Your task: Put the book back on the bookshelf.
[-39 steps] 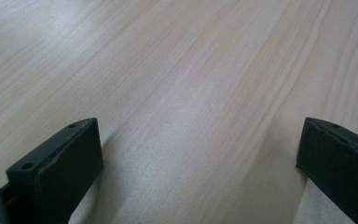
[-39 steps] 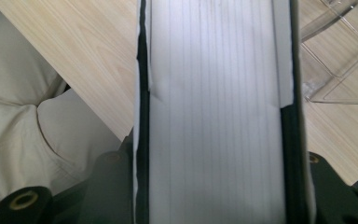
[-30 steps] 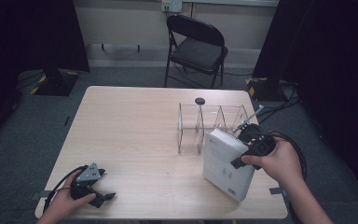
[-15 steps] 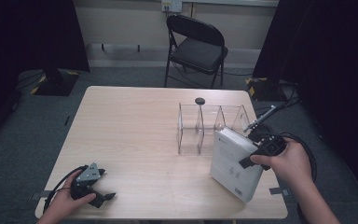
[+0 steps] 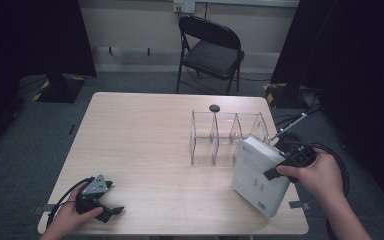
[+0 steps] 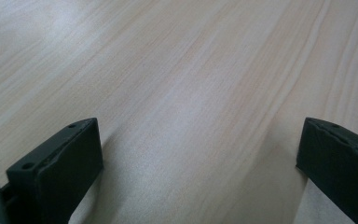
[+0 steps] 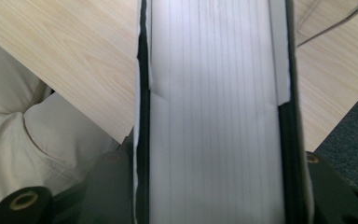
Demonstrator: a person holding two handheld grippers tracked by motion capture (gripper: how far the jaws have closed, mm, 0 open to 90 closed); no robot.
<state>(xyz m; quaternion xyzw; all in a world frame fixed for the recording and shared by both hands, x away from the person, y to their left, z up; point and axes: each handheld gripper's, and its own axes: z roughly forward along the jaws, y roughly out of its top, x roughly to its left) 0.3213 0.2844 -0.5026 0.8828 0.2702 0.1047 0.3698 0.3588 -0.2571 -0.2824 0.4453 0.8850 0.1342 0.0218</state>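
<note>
Wooden table (image 5: 145, 150), white book (image 5: 257, 172) hiding right tool (image 5: 280, 167) tips

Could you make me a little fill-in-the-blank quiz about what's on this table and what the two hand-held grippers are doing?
1. The right gripper is clamped on a white ____.
2. The left gripper has its jaws ____, with bare table between them.
3. A clear divider rack stands on the table, its slots ____.
4. Behind the table stands a black folding ____.

Missing words: book; open; empty; chair
</note>
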